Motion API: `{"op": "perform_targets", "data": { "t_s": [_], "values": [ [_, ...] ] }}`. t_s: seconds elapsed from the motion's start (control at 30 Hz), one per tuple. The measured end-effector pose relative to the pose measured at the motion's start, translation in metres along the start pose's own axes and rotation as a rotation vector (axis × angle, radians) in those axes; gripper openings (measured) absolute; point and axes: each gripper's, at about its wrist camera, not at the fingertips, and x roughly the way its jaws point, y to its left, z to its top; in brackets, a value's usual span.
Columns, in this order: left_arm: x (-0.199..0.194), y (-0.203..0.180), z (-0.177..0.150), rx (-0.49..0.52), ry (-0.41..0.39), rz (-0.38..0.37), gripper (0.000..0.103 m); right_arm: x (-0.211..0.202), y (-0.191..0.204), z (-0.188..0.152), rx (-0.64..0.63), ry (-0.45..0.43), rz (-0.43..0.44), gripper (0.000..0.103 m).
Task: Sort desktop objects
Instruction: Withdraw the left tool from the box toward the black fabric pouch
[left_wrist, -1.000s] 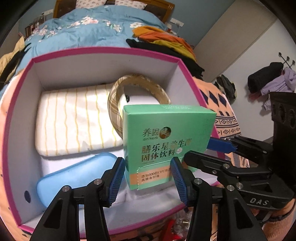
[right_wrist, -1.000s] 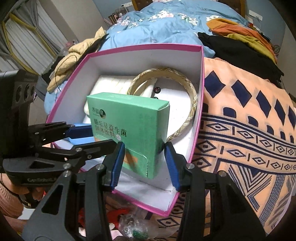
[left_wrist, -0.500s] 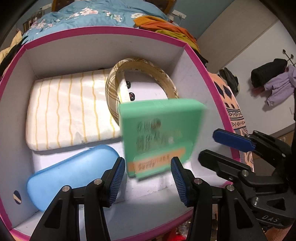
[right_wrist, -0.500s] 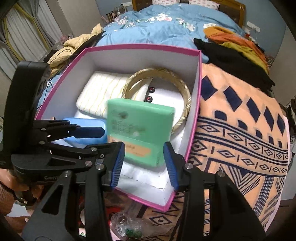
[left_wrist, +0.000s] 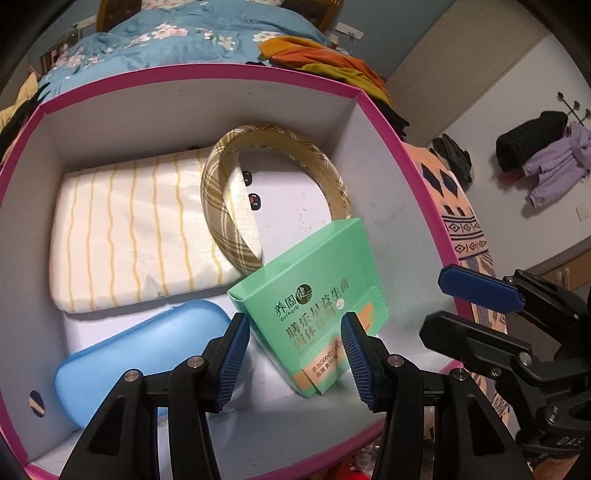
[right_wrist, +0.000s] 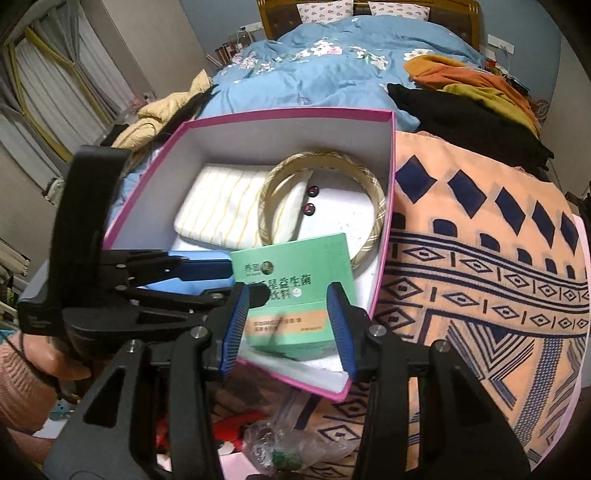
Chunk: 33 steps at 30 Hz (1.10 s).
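A green carton (left_wrist: 314, 295) with printed characters lies tilted inside the pink-rimmed storage box (left_wrist: 388, 122), its top edge leaning on a plaid headband (left_wrist: 221, 221). My left gripper (left_wrist: 295, 354) hangs open just above and before the carton, not touching it. In the right wrist view the same carton (right_wrist: 295, 273) rests in the front right corner of the box (right_wrist: 295, 147). My right gripper (right_wrist: 288, 325) is open in front of it, with nothing between its fingers. The two grippers sit side by side: the right gripper (left_wrist: 439, 299) is beside the left, over the rim.
Also in the box are a yellow-striped white pouch (left_wrist: 129, 229), a blue case (left_wrist: 140, 354) and two small dark studs (left_wrist: 254, 199). An orange patterned cloth (right_wrist: 480, 258) lies to the right. A bed (right_wrist: 332, 66) with clothes is behind. A crumpled plastic bag (right_wrist: 288, 446) sits below the front rim.
The green carton stood upright between the fingers over the box; now it has dropped and lies tilted on the box floor. Both grippers have drawn back a little.
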Motion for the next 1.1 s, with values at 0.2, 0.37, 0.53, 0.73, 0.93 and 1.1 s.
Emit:
{"op": "perform_targets", "data": {
  "t_s": [0.2,0.37,0.53,0.73,0.93,1.1],
  "values": [
    [-0.023,-0.003,-0.009,0.013,-0.065,0.007,0.055,-0.025,-0.004,-0.005,0.053,-0.061,0.077,0.049],
    [-0.059,-0.007,-0.021,0.014,-0.148,-0.021,0.061,-0.053,-0.004,-0.014,0.086,-0.112,0.15,0.05],
    [-0.097,-0.015,-0.044,0.06,-0.21,-0.039,0.062,-0.079,0.002,-0.028,0.091,-0.145,0.202,0.051],
    [-0.133,-0.008,-0.078,0.079,-0.238,-0.021,0.063,-0.1,0.009,-0.054,0.103,-0.161,0.255,0.054],
    [-0.155,0.024,-0.11,-0.017,-0.265,0.032,0.063,-0.101,0.014,-0.079,0.128,-0.131,0.286,0.054],
    [-0.163,0.057,-0.138,-0.127,-0.26,0.054,0.063,-0.099,0.021,-0.097,0.151,-0.113,0.31,0.054]
  ]
}}
